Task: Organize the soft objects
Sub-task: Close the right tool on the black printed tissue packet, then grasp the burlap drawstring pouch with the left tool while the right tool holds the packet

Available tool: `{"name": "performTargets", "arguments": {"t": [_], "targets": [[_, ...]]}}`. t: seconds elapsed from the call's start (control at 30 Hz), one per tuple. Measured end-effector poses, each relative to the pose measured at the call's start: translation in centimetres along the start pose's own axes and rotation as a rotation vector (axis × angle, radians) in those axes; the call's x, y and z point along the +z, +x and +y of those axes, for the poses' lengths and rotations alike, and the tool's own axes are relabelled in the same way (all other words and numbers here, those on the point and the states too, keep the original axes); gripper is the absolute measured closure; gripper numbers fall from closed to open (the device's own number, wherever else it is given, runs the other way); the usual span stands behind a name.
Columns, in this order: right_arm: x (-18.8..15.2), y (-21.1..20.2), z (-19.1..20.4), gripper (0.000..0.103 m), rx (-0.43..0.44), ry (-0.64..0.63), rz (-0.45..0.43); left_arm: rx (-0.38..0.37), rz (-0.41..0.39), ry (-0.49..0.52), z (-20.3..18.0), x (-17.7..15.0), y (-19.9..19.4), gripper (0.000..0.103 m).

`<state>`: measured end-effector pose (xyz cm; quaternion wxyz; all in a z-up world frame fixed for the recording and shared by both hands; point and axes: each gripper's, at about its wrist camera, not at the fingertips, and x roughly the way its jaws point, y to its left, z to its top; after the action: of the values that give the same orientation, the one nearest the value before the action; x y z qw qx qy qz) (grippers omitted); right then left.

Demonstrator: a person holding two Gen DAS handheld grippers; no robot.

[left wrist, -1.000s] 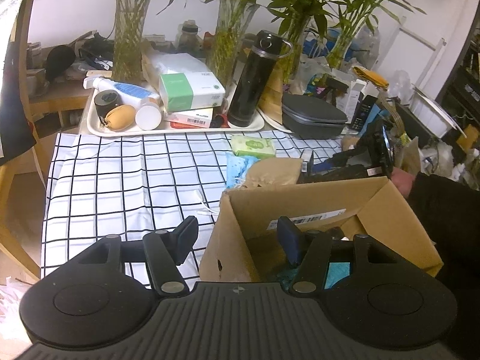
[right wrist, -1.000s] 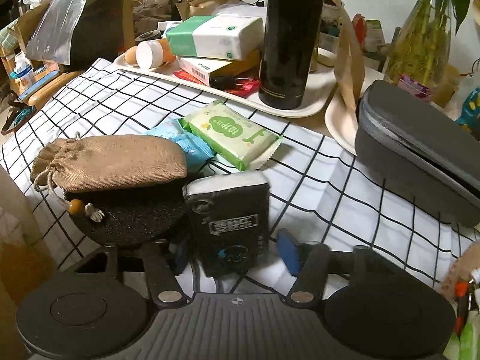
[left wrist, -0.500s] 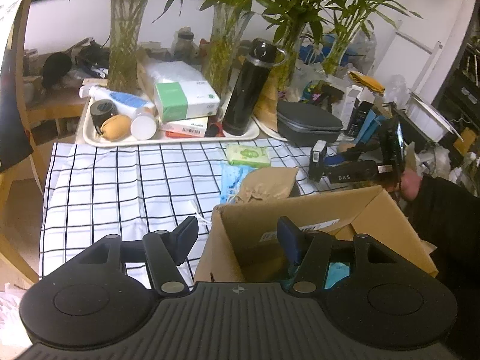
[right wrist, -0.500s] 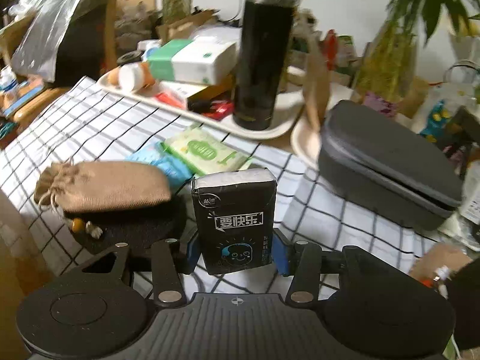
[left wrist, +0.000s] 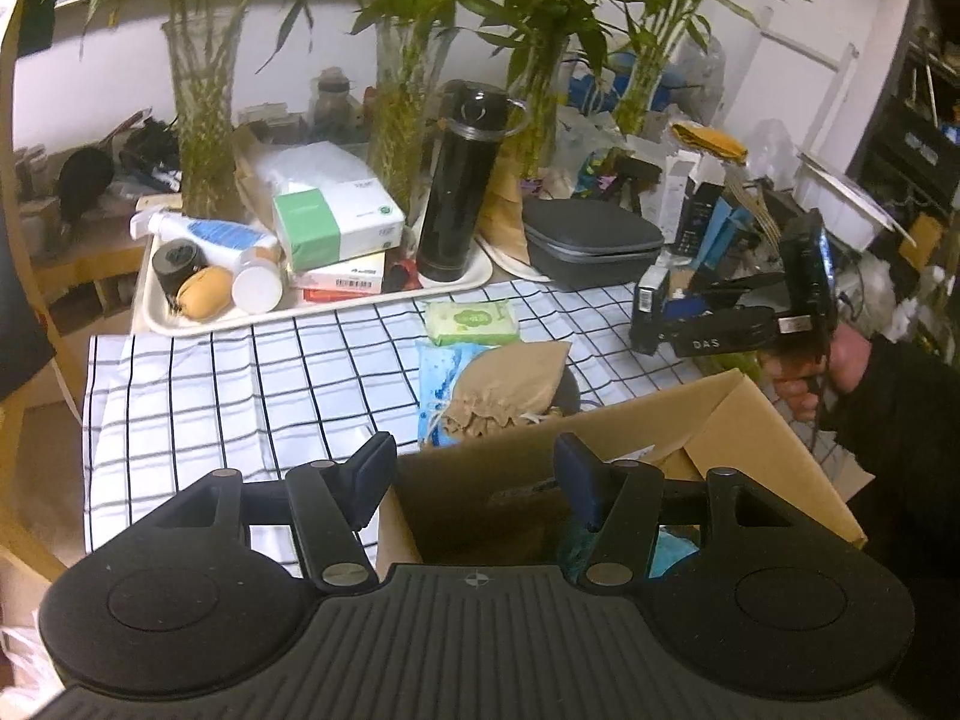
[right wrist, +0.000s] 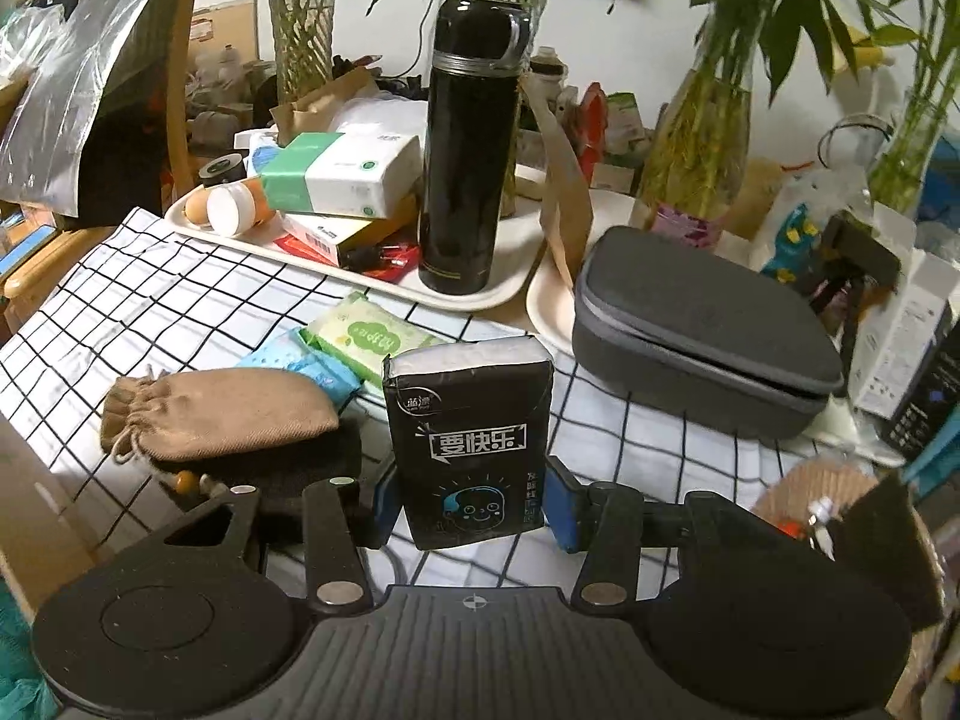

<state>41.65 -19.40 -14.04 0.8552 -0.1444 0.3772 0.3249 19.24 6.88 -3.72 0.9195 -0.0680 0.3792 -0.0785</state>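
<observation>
Right gripper (right wrist: 471, 504) clamped on upright black tissue pack (right wrist: 471, 444) above checked cloth (right wrist: 150, 306); left gripper (left wrist: 474, 480) spread wide, empty, over cardboard box (left wrist: 744, 420).

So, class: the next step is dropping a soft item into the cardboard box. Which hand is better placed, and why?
Right. The right tongs already grip the black tissue pack, while the left tongs hang open and empty at the cardboard box.

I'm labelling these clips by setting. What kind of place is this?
Most likely a lived-in home, at a cluttered table. A checked tablecloth covers it, glass vases of lucky bamboo stand behind, and a tray holds a black thermos and tissue packs.
</observation>
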Motion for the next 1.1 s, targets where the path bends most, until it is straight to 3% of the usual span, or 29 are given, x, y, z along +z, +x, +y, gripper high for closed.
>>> {"name": "performTargets", "arguments": {"t": [0.23,0.47,0.87,1.1], "targets": [[-0.7,-2.5,0.2,0.052,0.012,0.059,-0.015,0.017,0.037,0.011,-0.3,2.6,1.0,0.046],[-1.8,-4.3,0.4,0.052,0.025,0.096,-0.029,-0.02,0.073,-0.015,-0.4,5.2,2.6,0.046],[-3.0,-6.3,-0.4,0.052,0.016,0.151,-0.058,-0.034,0.204,0.015,-2.3,8.3,8.7,0.046],[-3.0,-6.2,-0.3,0.052,0.027,0.143,-0.056,-0.036,0.326,0.058,-3.5,9.1,13.5,0.046]]}}
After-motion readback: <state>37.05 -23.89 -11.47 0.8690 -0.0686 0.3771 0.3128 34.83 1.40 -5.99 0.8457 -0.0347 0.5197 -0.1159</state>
